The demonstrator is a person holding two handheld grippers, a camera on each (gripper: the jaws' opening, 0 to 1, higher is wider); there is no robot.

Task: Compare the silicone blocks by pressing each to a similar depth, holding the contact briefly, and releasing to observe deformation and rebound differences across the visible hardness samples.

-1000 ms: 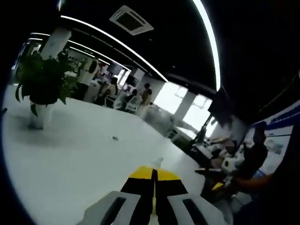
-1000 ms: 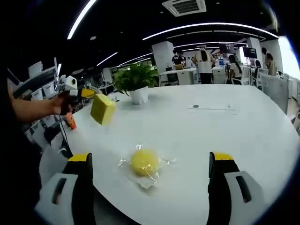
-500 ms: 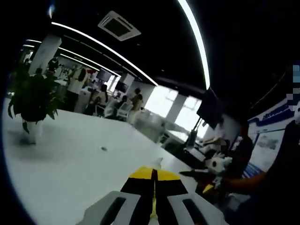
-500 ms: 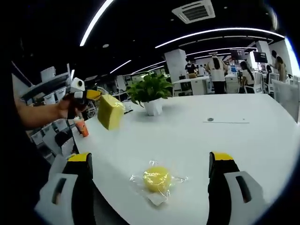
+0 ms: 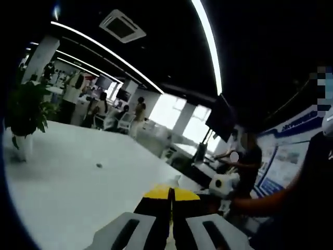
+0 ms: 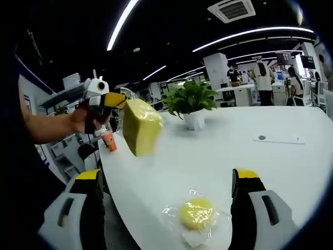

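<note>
- right gripper view: left gripper [image 6: 118, 100] clamps a yellow block [image 6: 140, 126] in the air above the white table [image 6: 291, 166], long axis tilted downward.
- right gripper [image 6: 169, 179] gapes wide over a bagged yellow round sample [image 6: 196, 213].
- left gripper view: jaws closed together, block hidden.

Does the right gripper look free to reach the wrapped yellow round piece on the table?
Probably yes. The right gripper has its jaws wide open, and the wrapped yellow round piece lies on the white table between them, nothing in between. The yellow block hangs off to the side.

left gripper [image 6: 120, 101]: held up in the person's hand [image 6: 86, 119], jaws clamped on a yellow block [image 6: 140, 127] | right gripper [image 6: 165, 179]: jaws spread wide
</note>
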